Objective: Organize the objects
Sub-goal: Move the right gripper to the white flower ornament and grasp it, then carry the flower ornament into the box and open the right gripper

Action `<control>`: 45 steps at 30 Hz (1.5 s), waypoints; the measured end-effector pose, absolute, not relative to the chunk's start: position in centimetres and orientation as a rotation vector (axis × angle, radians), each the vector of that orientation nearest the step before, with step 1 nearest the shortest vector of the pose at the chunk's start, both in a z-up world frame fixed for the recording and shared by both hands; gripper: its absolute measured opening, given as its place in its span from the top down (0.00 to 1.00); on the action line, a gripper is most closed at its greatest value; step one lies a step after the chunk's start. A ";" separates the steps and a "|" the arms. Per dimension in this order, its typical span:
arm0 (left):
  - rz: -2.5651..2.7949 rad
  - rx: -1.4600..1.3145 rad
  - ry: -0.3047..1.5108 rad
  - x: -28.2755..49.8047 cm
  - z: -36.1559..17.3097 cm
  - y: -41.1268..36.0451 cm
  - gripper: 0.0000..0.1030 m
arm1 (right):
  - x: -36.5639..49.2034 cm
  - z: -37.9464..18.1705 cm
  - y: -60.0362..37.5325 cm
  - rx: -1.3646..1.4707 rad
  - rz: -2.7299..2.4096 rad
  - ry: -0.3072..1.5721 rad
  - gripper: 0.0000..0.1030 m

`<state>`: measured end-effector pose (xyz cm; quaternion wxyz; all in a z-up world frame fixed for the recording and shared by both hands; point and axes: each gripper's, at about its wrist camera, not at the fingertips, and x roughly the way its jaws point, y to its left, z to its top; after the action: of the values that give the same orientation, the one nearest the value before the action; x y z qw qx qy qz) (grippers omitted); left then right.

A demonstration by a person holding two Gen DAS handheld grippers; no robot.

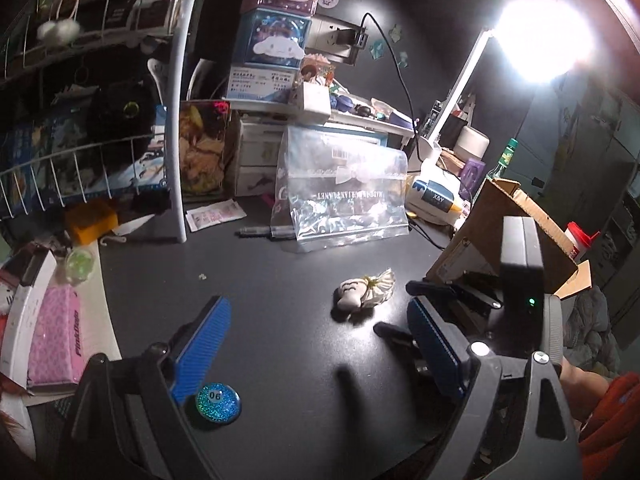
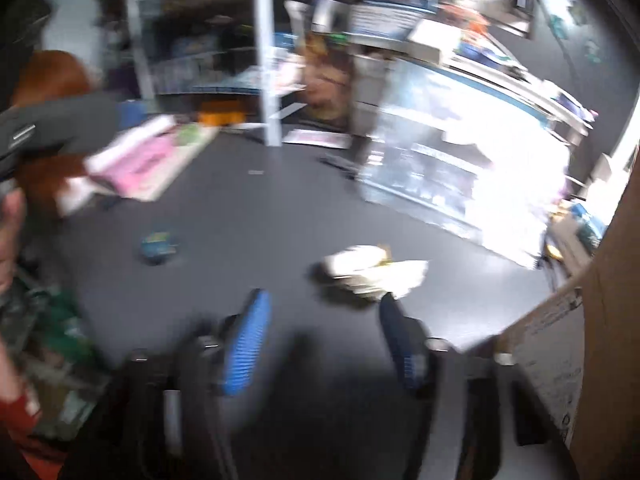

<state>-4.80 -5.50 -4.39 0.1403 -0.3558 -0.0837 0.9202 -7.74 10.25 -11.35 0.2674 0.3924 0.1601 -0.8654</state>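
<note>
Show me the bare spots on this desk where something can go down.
Bare desk lies between the glitter disc, the small plush and the clear bag. It is crowded along the wire rack and around the cardboard box.

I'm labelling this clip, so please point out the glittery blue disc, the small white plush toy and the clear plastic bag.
glittery blue disc (image 1: pixel 218 399): left wrist view, its sparkly top face.
small white plush toy (image 1: pixel 362 293): left wrist view, middle of its body.
clear plastic bag (image 1: pixel 344 192): left wrist view, its front panel.
</note>
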 end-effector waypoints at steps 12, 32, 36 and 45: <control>2.631 -1.060 -0.228 -4.8 -5.5 -4.7 0.14 | -12.1 -14.0 9.6 1.137 -2.359 0.452 0.42; 2.520 -1.037 -0.204 -5.2 -4.0 -2.6 0.14 | -7.2 -9.2 10.8 0.959 -2.235 0.337 0.81; 2.489 -1.014 -0.191 -5.4 -3.0 -1.9 0.14 | -5.1 -6.2 10.5 0.876 -2.159 0.289 0.81; 2.379 -0.933 -0.172 -5.9 1.0 0.6 0.46 | -2.1 -1.1 11.5 0.713 -2.153 0.318 0.81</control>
<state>-5.88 0.62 1.03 0.2861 -0.3489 -0.0642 0.8901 -2.05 11.55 -1.15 0.4130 0.2836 0.1264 -0.8561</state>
